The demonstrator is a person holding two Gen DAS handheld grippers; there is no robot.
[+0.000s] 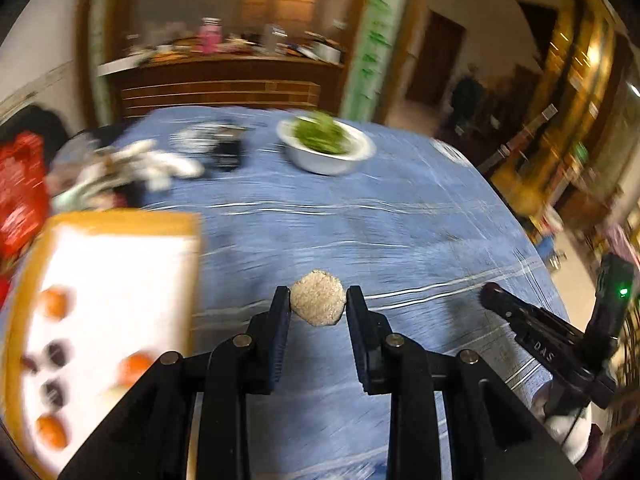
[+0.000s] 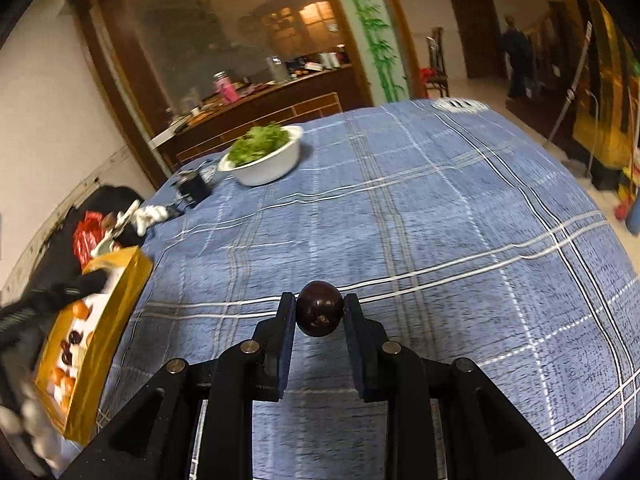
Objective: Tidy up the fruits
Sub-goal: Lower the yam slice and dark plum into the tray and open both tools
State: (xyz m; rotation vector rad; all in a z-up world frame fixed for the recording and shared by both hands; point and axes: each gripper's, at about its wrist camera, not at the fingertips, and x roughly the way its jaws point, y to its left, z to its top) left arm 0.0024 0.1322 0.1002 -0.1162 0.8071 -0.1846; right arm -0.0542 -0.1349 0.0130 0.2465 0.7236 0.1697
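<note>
My left gripper (image 1: 318, 298) is shut on a rough beige round fruit (image 1: 317, 297) and holds it above the blue plaid tablecloth (image 1: 360, 220). My right gripper (image 2: 319, 308) is shut on a dark purple round fruit (image 2: 319, 314), also above the cloth. A yellow-rimmed box with a white lining (image 1: 116, 256) lies at the left of the left wrist view and holds orange fruits (image 1: 53, 303) and dark fruits (image 1: 57, 353). It also shows in the right wrist view (image 2: 108, 320), where the left gripper's arm (image 2: 36, 304) crosses it. The right gripper shows at the right of the left wrist view (image 1: 532, 320).
A white bowl of green leaves (image 1: 326, 148) stands at the far side of the table, also in the right wrist view (image 2: 266, 160). White gloves (image 1: 160, 164), a black device (image 2: 192, 190) and a red packet (image 1: 20, 188) lie at the far left. The table edge drops off at the right.
</note>
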